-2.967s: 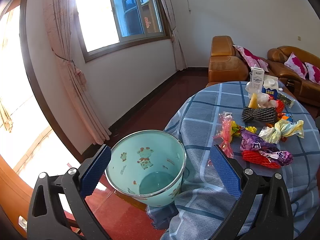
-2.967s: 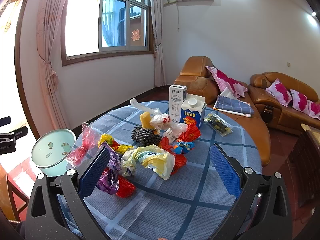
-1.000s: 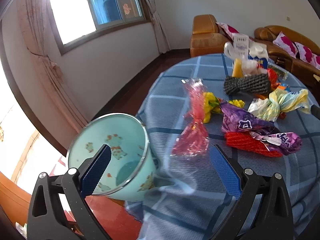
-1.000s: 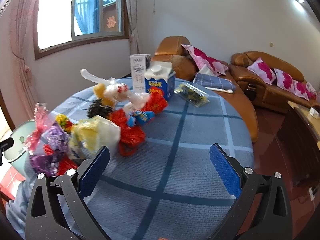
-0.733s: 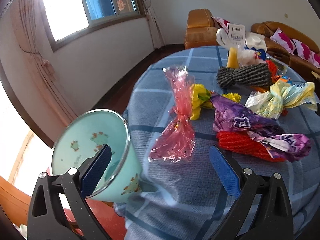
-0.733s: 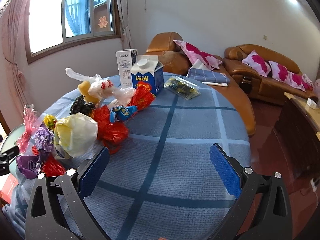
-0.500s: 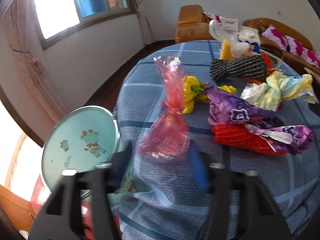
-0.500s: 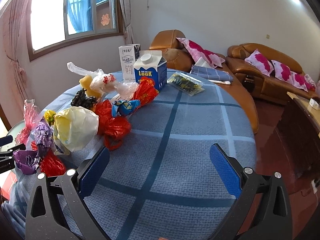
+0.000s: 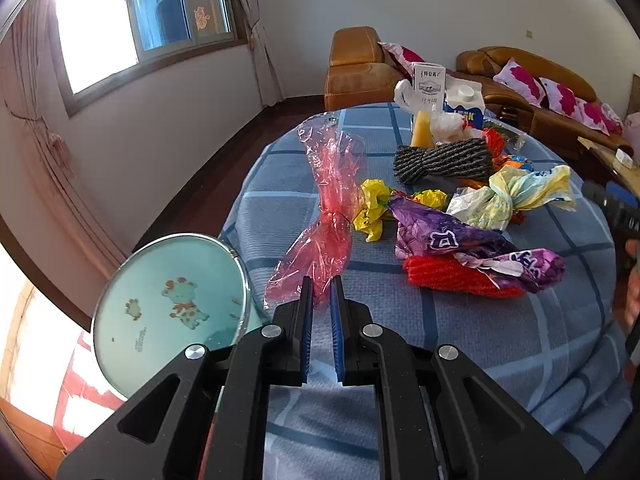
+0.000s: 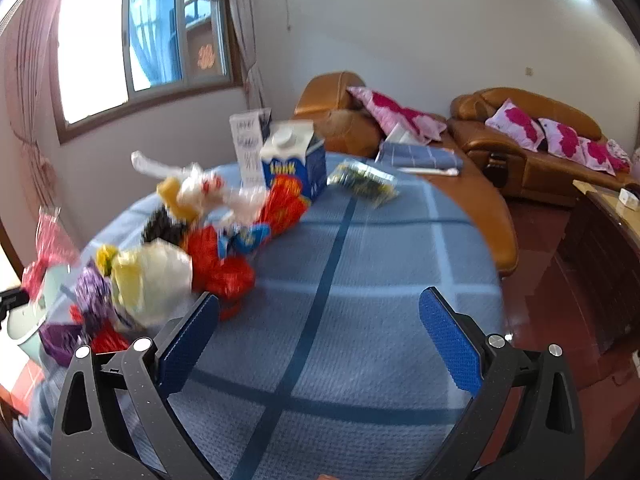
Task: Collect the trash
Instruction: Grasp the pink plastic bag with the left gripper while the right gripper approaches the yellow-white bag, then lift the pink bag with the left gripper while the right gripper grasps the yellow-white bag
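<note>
My left gripper (image 9: 321, 296) is shut on the near end of a red clear plastic bag (image 9: 330, 216) that lies on the blue checked tablecloth (image 9: 460, 320). A mint enamel bucket (image 9: 168, 312) with a giraffe print stands by the table's left edge, next to that gripper. More trash lies behind: a purple wrapper (image 9: 452, 240), a red net (image 9: 456, 280), yellow bags (image 9: 372, 208), a pale knotted bag (image 9: 512, 196), a black net roll (image 9: 444, 160). My right gripper (image 10: 320, 320) is open and empty over bare cloth, right of the blurred trash pile (image 10: 192, 248).
Two milk cartons (image 10: 292, 160) and a dark snack packet (image 10: 364, 182) stand at the table's far side. Brown sofas with pink cushions (image 10: 520, 128) are behind. A window and curtain (image 9: 52, 80) are at the left. The floor is dark red.
My left gripper moved in over the table edge and closed on the red plastic bag. My right gripper stayed open and shifted; its view is now blurred.
</note>
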